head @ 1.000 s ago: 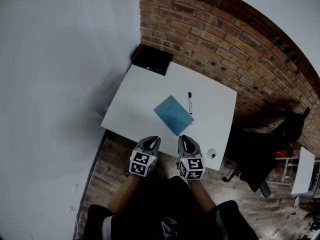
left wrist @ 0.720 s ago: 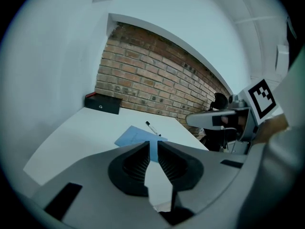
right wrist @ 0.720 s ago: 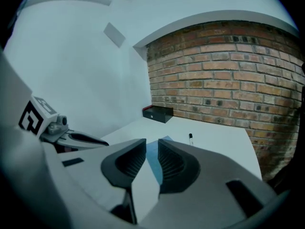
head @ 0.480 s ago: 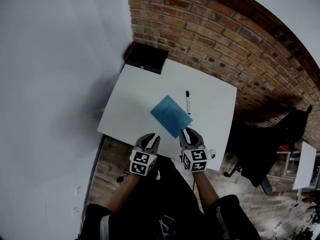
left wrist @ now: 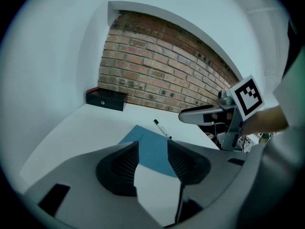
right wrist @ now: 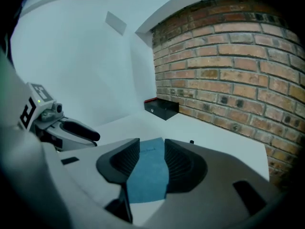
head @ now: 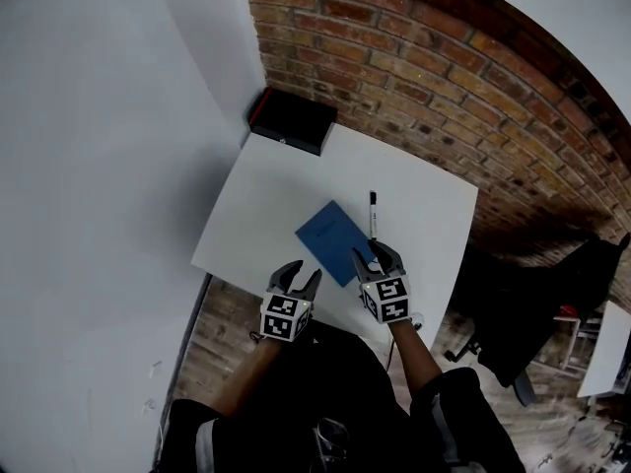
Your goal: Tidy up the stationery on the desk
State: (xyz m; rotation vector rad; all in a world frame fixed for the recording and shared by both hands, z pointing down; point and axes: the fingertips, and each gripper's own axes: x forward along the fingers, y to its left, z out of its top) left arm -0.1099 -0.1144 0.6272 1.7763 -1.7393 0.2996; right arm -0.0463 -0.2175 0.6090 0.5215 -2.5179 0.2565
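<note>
A blue notebook [head: 333,241] lies at an angle on the white desk [head: 266,195]. A black pen [head: 373,213] rests just beyond the notebook's right corner. My right gripper [head: 378,259] is open over the notebook's near right edge, and the blue cover [right wrist: 148,173] shows between its jaws. My left gripper [head: 296,282] hovers open at the desk's near edge, a little left of the notebook [left wrist: 150,149]. Neither gripper holds anything. From the left gripper view, the pen [left wrist: 162,129] lies past the notebook and the right gripper [left wrist: 205,114] sits at the right.
A black box [head: 292,121] sits at the desk's far left corner against the brick wall [head: 444,77]. A white wall [head: 108,166] borders the desk's left side. A black office chair [head: 523,323] stands on the floor to the right.
Both grippers have moved forward towards the desk. The right one now reaches over the notebook's near edge, and the left one is at the desk's edge.
</note>
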